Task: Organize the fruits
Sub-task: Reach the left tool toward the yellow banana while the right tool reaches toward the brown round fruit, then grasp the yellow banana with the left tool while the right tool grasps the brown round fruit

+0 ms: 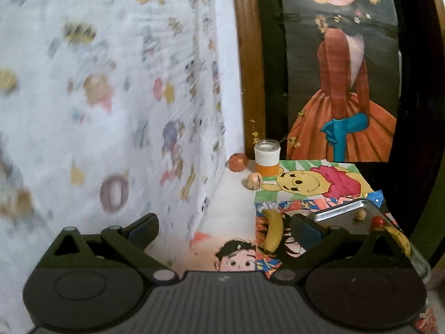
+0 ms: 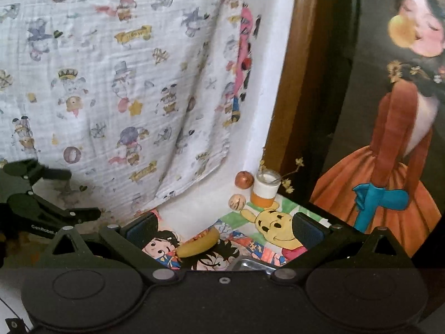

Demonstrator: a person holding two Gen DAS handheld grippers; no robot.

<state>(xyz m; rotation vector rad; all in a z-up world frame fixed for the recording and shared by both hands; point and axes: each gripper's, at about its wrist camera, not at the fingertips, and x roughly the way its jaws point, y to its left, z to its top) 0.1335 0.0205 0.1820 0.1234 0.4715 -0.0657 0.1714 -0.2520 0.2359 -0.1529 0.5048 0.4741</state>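
Note:
My left gripper (image 1: pixel 222 231) is open and holds nothing, hovering over the cartoon-print mat (image 1: pixel 311 175). A yellow banana (image 1: pixel 274 231) lies on the mat just inside its right finger. To the right, a metal tray (image 1: pixel 339 214) carries a small tan ball (image 1: pixel 360 215), a red cherry tomato (image 1: pixel 378 220) and a second banana (image 1: pixel 400 240). A red apple (image 1: pixel 237 162) and a pale round fruit (image 1: pixel 254 181) sit at the far corner. My right gripper (image 2: pixel 222 231) is open too, above the loose banana (image 2: pixel 198 243) and the tray corner (image 2: pixel 250 264).
A glass jar (image 1: pixel 267 157) with an orange band and dried yellow flowers stands by the apple. A patterned cloth (image 1: pixel 111 97) hangs close on the left. A wooden frame (image 1: pixel 247 69) and a painted poster (image 1: pixel 345 83) close off the back. The other gripper (image 2: pixel 75 193) shows at the right wrist view's left edge.

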